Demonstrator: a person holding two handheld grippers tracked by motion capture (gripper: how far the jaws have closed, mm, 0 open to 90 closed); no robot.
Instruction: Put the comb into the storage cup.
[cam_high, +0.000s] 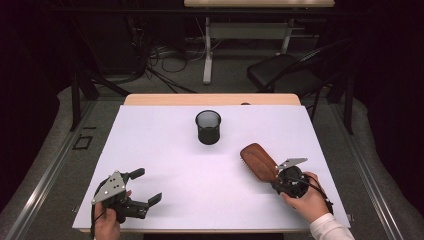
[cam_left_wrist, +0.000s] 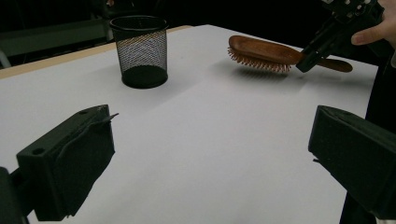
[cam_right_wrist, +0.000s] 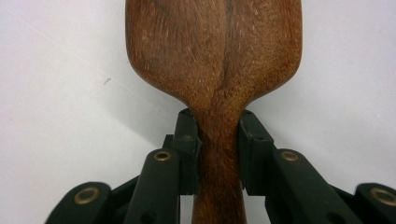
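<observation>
Your right gripper (cam_high: 278, 179) is clamped on the neck of the wooden hairbrush (cam_high: 258, 161) — bristles down, lifted just off the white table (cam_high: 165, 150), at its right side. The brush's long axis runs from your hand up and left, aimed roughly toward the black mesh cup (cam_high: 208, 127), which stands apart beyond the head. Your left gripper (cam_high: 145, 186) hangs open, well apart from both.

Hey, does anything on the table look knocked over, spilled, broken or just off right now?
Nothing stands out. The mesh cup stands upright on the white sheet, and the wooden hairbrush is clamped by its handle in the right gripper, bristles down, undamaged.
</observation>
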